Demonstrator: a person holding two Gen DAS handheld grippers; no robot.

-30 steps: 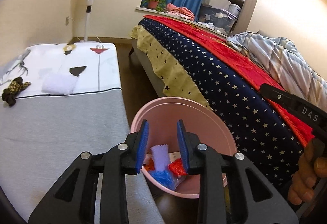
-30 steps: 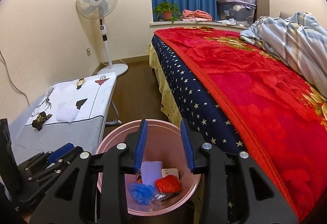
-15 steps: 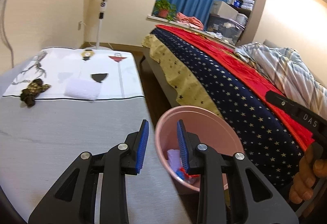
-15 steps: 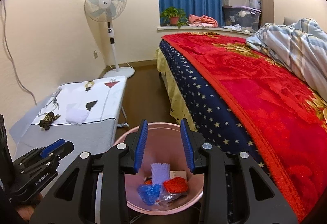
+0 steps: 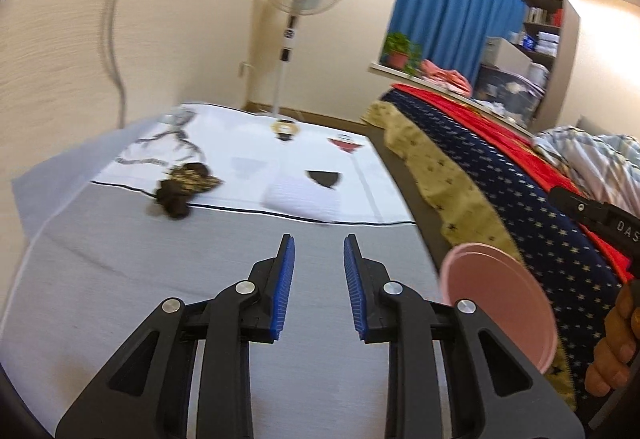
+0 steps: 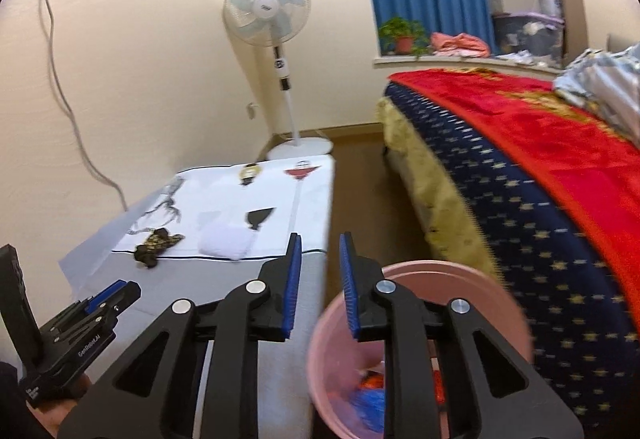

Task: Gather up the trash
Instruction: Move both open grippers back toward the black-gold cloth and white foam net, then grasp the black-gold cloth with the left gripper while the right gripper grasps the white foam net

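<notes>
A pink bin (image 6: 420, 351) stands on the floor between the table and the bed, with red and blue scraps inside; its rim shows in the left wrist view (image 5: 500, 299). A dark brown crumpled scrap (image 5: 182, 189) and a white crumpled tissue (image 5: 300, 199) lie on the table's far half; both also show in the right wrist view, the scrap (image 6: 156, 247) and the tissue (image 6: 224, 239). My left gripper (image 5: 318, 291) is open and empty above the grey table. My right gripper (image 6: 318, 287) is open and empty over the bin's left rim.
The low table (image 5: 120, 279) has a grey cloth and a white printed sheet (image 5: 248, 155). A bed with a starred blue and red cover (image 6: 540, 191) runs along the right. A standing fan (image 6: 280, 39) is by the wall. A cable (image 6: 68, 99) hangs from a socket.
Both grippers have swung left, away from over the bin toward the table. The brown scrap and the tissue now lie closer ahead of the left gripper. Both stay open.
</notes>
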